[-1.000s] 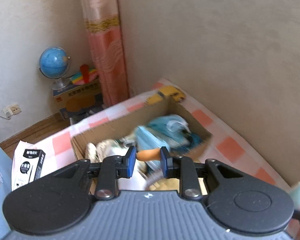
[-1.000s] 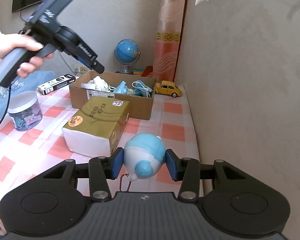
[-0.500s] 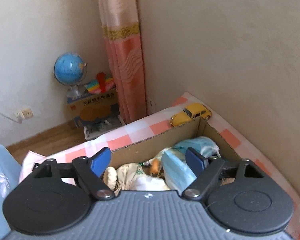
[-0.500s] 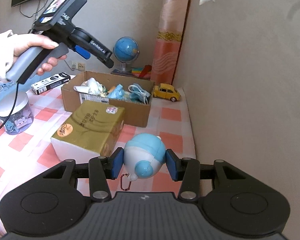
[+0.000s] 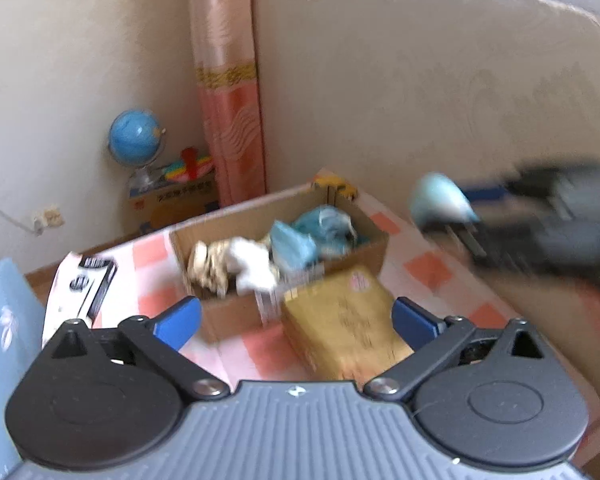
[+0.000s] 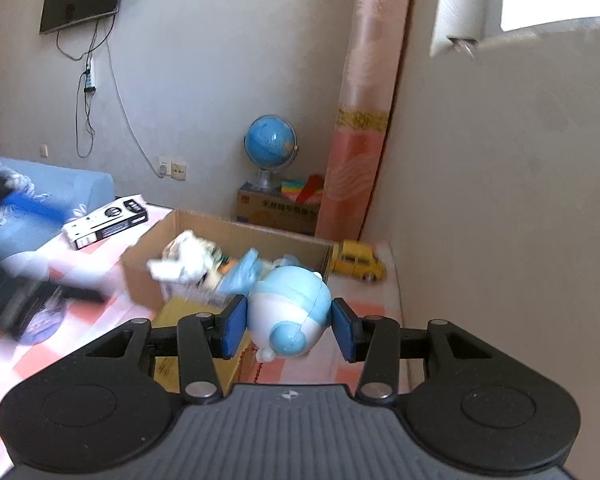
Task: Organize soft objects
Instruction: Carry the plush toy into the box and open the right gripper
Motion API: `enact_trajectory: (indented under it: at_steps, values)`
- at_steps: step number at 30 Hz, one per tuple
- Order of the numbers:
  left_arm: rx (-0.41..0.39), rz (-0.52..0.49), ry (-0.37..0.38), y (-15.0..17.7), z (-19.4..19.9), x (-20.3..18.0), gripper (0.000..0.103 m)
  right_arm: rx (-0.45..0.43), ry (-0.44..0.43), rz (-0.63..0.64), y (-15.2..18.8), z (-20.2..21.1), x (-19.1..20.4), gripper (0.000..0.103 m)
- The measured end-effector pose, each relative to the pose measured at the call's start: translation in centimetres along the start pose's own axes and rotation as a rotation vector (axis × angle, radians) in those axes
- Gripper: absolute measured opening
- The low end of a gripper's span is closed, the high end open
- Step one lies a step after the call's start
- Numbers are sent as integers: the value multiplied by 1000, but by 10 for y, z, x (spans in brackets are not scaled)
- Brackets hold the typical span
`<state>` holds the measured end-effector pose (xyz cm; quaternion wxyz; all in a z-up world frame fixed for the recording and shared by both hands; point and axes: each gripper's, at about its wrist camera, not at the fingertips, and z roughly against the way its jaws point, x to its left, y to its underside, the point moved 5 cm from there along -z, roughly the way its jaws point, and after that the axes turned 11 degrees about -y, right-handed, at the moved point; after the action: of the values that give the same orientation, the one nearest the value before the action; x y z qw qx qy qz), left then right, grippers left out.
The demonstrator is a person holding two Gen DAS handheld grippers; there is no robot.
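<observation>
We count one cardboard box (image 5: 260,236) of soft items on the bench (image 5: 428,272), one tissue pack (image 5: 340,320), and one blue toy (image 6: 288,312) clenched in the right gripper (image 6: 286,330) near the box. The left gripper (image 5: 296,320) is opening, empty. Only the right view shows the whole yellow car (image 6: 358,266).

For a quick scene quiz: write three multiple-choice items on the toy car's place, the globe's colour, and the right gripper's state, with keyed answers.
1. The yellow toy car sits:
A. inside the cardboard box
B. beside the box, near the wall
C. on the globe

2. The globe is:
A. blue
B. red
C. green

3. The right gripper is:
A. open, nothing in it
B. shut on a carton
C. shut on the blue-and-white round toy

Answers: B, the car stands outside the box's far corner; A, its sphere is blue; C, both fingers press the toy's sides.
</observation>
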<state>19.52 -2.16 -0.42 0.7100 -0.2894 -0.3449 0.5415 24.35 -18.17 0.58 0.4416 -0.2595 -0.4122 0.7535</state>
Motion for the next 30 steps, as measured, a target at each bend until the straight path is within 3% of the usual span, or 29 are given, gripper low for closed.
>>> enact_trajectory:
  at_steps: [5,11,13,15,20,23,30]
  values:
    - [24,24,5,28,12,-7,101,11,14,27,-31,-39,-4,51]
    - [48,55,-31,45,5,1,101,57,16,7,-42,-81,-14,53]
    - [53,53,-48,49,3,4,101,68,17,1,-39,-88,-16,71]
    - [46,48,-65,50,3,7,101,58,11,-8,-35,-88,-17,87]
    - [35,58,-106,48,2,14,101,70,3,-74,-23,-75,-17,102]
    - [19,66,-132,46,1,17,102,124,13,-115,-12,-64,-10,103]
    - [3,97,-273,44,-3,30,102,261,83,-179,17,-31,18,103]
